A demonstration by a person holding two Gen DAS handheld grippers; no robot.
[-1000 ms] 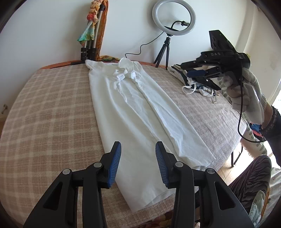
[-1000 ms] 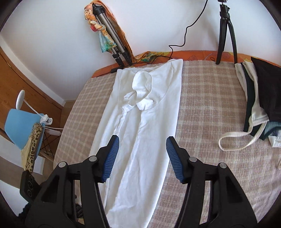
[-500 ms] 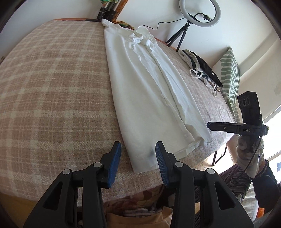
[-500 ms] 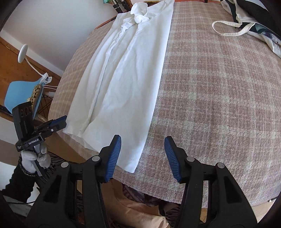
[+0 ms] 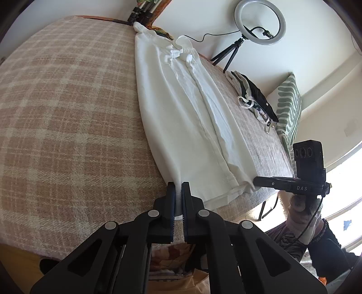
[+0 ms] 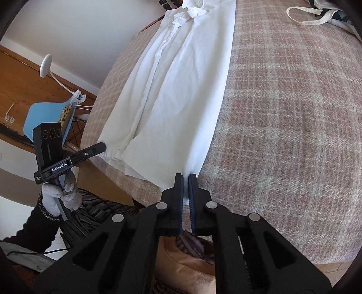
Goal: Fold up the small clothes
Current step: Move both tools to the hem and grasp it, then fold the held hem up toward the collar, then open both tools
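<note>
A long white garment (image 5: 181,117) lies folded lengthwise on the checked bed cover, its collar end at the far side and its hem at the near edge. It also shows in the right wrist view (image 6: 178,90). My left gripper (image 5: 178,187) is shut on the hem's left corner. My right gripper (image 6: 185,178) is shut on the hem's right corner. Each gripper shows in the other's view, the right gripper (image 5: 262,181) at the hem's far corner and the left gripper (image 6: 99,147) likewise.
A pile of dark and white clothes (image 5: 253,97) lies at the bed's right side, also in the right wrist view (image 6: 321,13). A ring light on a tripod (image 5: 258,24) and a striped pillow (image 5: 289,108) stand beyond. A blue chair (image 6: 47,117) is left of the bed.
Both grippers dropped from above the garment to its near hem and closed on its two corners. They were open half a second ago.
</note>
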